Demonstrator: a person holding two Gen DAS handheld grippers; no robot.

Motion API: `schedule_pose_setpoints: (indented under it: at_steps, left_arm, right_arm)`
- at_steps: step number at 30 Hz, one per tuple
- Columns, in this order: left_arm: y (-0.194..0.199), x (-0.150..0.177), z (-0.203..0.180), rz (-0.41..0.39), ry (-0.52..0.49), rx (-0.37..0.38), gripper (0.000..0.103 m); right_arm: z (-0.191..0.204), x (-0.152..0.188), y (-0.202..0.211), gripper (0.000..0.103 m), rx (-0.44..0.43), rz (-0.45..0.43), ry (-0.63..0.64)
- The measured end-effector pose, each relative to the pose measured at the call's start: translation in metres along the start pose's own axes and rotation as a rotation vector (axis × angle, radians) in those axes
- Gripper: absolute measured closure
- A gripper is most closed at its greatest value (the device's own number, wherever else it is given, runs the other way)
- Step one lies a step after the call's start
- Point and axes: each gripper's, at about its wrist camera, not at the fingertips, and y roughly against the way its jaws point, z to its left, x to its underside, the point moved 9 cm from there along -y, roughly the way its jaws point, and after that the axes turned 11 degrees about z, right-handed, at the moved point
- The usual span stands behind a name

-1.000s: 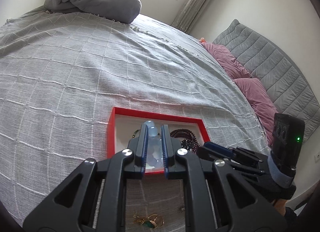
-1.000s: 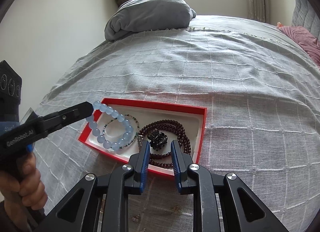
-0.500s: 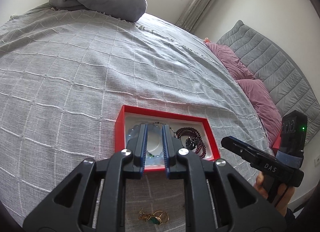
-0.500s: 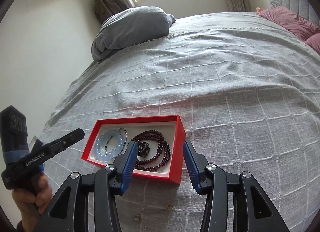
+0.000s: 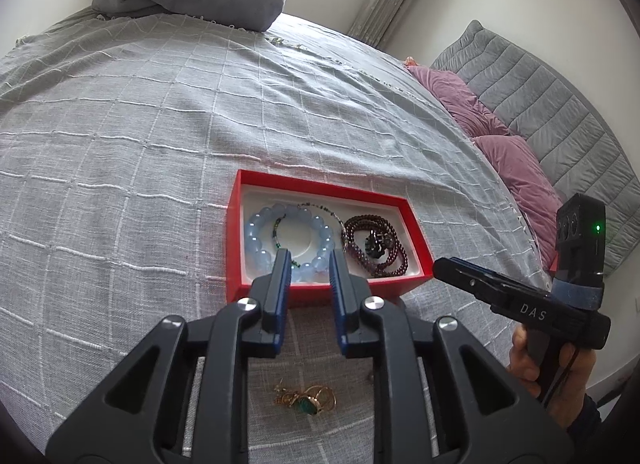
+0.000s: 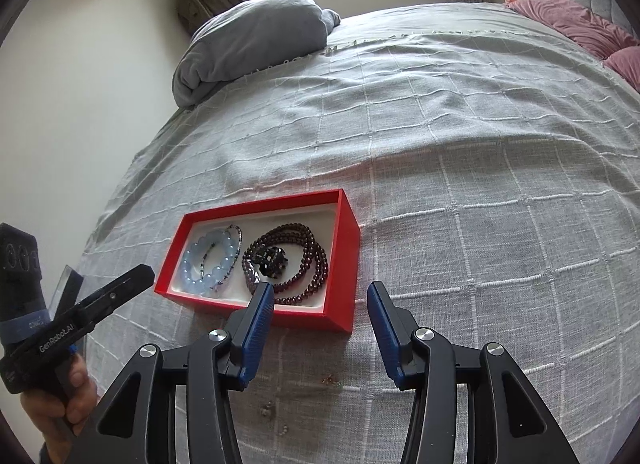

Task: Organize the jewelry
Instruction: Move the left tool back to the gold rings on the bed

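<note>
A red box point(image 5: 320, 292) is seen on the grey bed point(image 5: 160, 111), and inside it a pale blue bead bracelet point(image 5: 260, 248) lies at the left end with a dark red bead strand point(image 5: 384, 260) and a small black piece point(image 5: 376, 244) at the right end; a thin dark beaded string point(image 5: 320, 209) crosses the blue ring. What has not yet been put away is a gold tangle with a green stone point(image 5: 306, 400), lying on the bedspread on the near side of the box, closer to the cameras than the box's front wall. In the left wrist view it sits directly beneath the left gripper point(image 5: 306, 268), behind the fingertips and between the two arms of the tool, with its long axis running roughly across the view. The left gripper's jaws are parted narrowly and nothing is held between them. The right gripper point(image 6: 320, 296) has its jaws spread wide and empty, aimed at the box's near right corner. In the right wrist view only small scattered bits point(image 6: 276, 416) are made out on the cover below the jaws; whether these are the same gold piece cannot be told. The left gripper is judged nearer to the gold tangle, so a pull back toward the holder and a drop downward would be called for, not a reach forward.
</note>
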Motion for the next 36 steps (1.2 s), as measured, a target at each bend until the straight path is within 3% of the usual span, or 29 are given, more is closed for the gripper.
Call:
schedule_pose_setpoints:
  at_steps: [8, 18, 32, 36]
  left_arm:
    - [0.000, 0.028, -0.003, 0.065, -0.049, -0.032, 0.081]
    - [-0.013, 0.046, 0.000, 0.153, -0.011, -0.021, 0.081]
    - [-0.021, 0.070, 0.001, 0.239, -0.022, -0.083, 0.081]
    - [-0.023, 0.073, -0.001, 0.262, -0.021, -0.072, 0.081]
  right_arm:
    - [-0.003, 0.013, -0.002, 0.054, 0.001, 0.030, -0.005]
    - [-0.001, 0.026, -0.004, 0.054, -0.013, 0.066, -0.005]
    - [0.005, 0.045, -0.014, 0.054, -0.013, 0.141, 0.009]
    - [0.006, 0.047, -0.016, 0.054, -0.007, 0.150, 0.011]
